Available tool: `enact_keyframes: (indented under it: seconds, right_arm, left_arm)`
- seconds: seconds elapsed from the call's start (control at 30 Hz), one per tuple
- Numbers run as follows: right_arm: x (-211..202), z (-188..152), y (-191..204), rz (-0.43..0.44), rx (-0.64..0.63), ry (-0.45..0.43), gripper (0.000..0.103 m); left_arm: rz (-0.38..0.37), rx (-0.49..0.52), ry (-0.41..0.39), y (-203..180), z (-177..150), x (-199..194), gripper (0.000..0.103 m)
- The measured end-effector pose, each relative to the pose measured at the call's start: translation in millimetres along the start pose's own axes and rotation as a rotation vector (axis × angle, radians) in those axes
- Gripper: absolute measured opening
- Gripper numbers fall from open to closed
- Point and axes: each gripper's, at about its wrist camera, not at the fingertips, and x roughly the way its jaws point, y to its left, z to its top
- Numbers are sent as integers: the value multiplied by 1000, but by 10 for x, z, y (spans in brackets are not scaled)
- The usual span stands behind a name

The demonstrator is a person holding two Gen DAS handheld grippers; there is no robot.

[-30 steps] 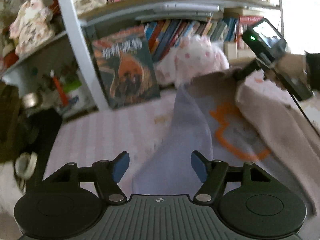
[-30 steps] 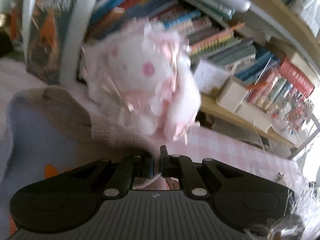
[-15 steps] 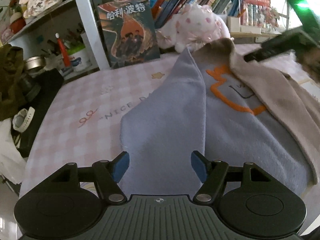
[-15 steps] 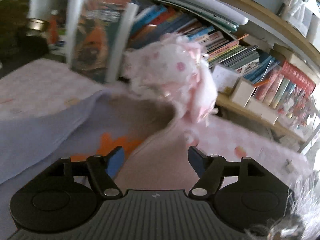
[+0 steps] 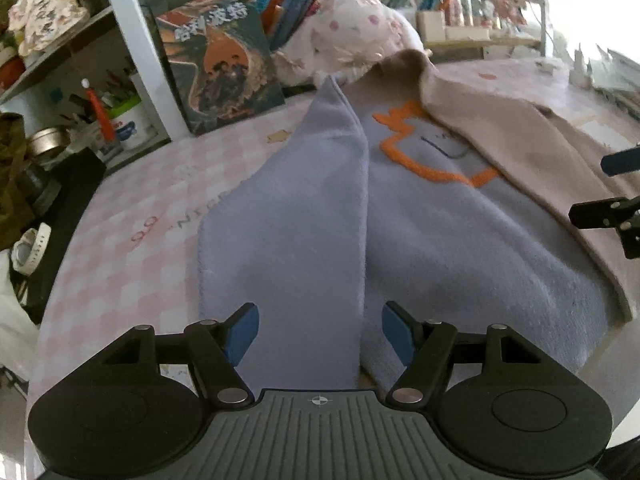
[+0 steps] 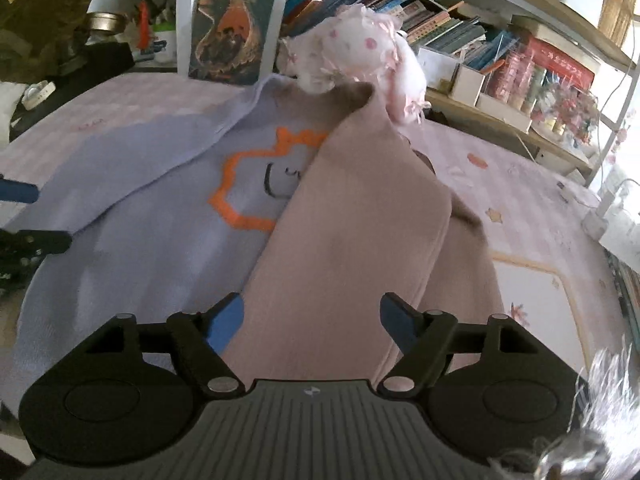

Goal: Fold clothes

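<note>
A lavender sweater (image 5: 440,240) with an orange outline design lies flat on the pink checked cover (image 5: 132,216). Its lavender sleeve (image 5: 288,220) is folded inward over the body. The beige sleeve (image 6: 360,220) is folded inward from the other side. My left gripper (image 5: 320,332) hovers open above the lavender sleeve's near end, with nothing pinched. My right gripper (image 6: 312,324) hangs over the beige sleeve's near end; its jaws are opening and the pads do not press the cloth. Each gripper shows at the edge of the other's view, the right gripper (image 5: 616,188) and the left gripper (image 6: 24,216).
A pink-spotted plush toy (image 6: 360,48) sits just behind the sweater's collar. An upright book (image 5: 220,68) leans on a white shelf post, with packed bookshelves (image 6: 500,52) behind. Dark clothing and a white watch (image 5: 30,244) lie at the left edge.
The right gripper let go of the beige sleeve near the plush toy, opened, and pulled back toward the sweater's near end. The left gripper sank a little closer to the lavender sleeve.
</note>
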Motion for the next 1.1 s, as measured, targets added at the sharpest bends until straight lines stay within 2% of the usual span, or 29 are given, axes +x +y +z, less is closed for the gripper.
enact_keyframes:
  seconds: [0.07, 0.17, 0.2, 0.33, 0.37, 0.43, 0.53, 0.7, 0.8, 0.93, 1.03, 1.07, 1.1]
  right_arm:
    - [15, -39, 49, 4, -21, 16, 73]
    - [54, -81, 107, 16, -38, 48, 67]
    - [62, -87, 119, 21, -36, 54, 66]
    - [82, -101, 155, 30, -24, 68, 63]
    - [82, -98, 154, 31, -19, 69, 61]
    - [78, -102, 162, 30, -10, 72, 60]
    - [68, -107, 184, 24, -10, 72, 58]
    - [62, -110, 215, 7, -12, 74, 57]
    - [60, -101, 229, -3, -8, 82, 56]
    - [56, -74, 264, -13, -16, 98, 52]
    - [48, -56, 298, -26, -30, 109, 48]
    - [44, -52, 311, -31, -34, 113, 47]
    - [38, -53, 325, -37, -39, 114, 46]
  left_arm:
    - [18, 38, -4, -49, -24, 13, 70]
    - [29, 78, -17, -83, -30, 22, 69]
    - [28, 85, -20, -83, -25, 32, 64]
    - [28, 114, -24, -68, 16, 99, 27]
    - [31, 131, -25, -63, 31, 121, 22]
    - [53, 159, -34, -17, 73, 144, 4]
    - [109, 86, -76, 337, 224, 79, 4]
    - [219, -103, -101, 1341, 533, 152, 4]
    - [258, -136, -115, 1775, 719, 279, 4]
    - [299, -122, -89, 1986, 872, 536, 15]
    - [381, -211, -74, 2031, 869, 498, 17]
    - [376, -242, -78, 2024, 849, 462, 17]
    - [292, -278, -103, 1964, 783, 366, 18]
